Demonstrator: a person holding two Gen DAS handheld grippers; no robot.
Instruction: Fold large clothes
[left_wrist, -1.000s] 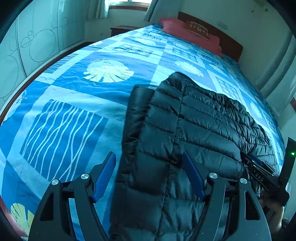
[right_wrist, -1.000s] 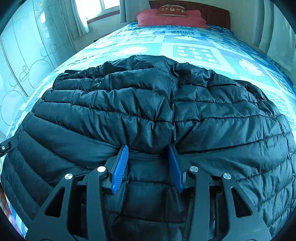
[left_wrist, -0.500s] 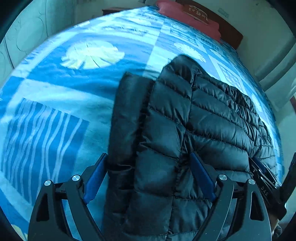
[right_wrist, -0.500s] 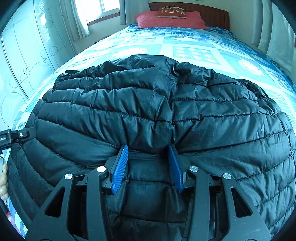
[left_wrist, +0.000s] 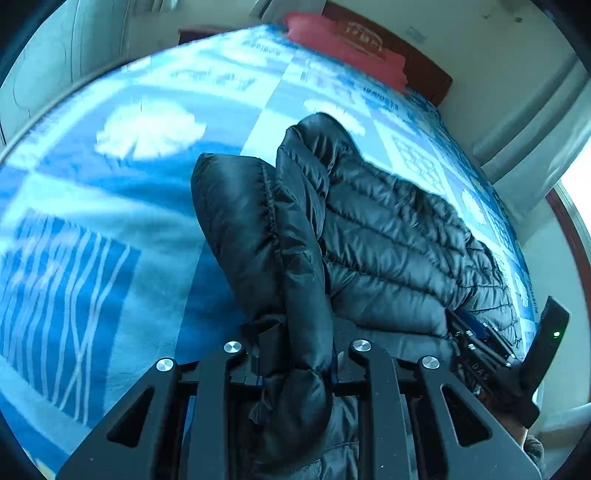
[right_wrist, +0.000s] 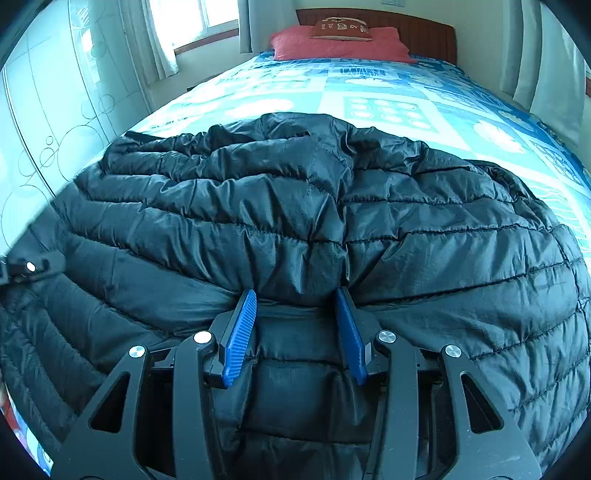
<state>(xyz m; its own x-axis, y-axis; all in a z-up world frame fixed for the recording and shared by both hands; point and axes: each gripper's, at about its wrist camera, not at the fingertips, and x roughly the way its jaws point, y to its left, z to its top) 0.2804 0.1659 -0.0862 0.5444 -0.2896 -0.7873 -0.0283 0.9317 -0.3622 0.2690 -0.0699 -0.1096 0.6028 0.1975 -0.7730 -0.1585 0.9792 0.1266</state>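
Note:
A black puffer jacket (left_wrist: 388, 240) lies spread on the bed, and it fills most of the right wrist view (right_wrist: 295, 206). My left gripper (left_wrist: 295, 354) is at the jacket's left edge with its jaws closing. A thick roll of fabric is squeezed between them and hides the pads. My right gripper (right_wrist: 295, 299) sits at the jacket's near hem. Its blue pads (right_wrist: 240, 332) pinch a fold of fabric, and creases run out from them. The right gripper (left_wrist: 480, 354) also shows at the left wrist view's right edge. The left gripper (right_wrist: 26, 267) shows at the right wrist view's left edge.
The bed cover (left_wrist: 110, 221) is blue with white leaf and line patterns. A red pillow (right_wrist: 340, 44) rests against a wooden headboard (right_wrist: 417, 33) at the far end. Wardrobe doors (right_wrist: 44, 129) stand to the left of the bed, and curtains (right_wrist: 546, 62) hang on the right.
The left gripper pushed forward over the jacket's left edge, opened wide, then closed and bunched the fabric into a roll. The right gripper and its fold stayed still.

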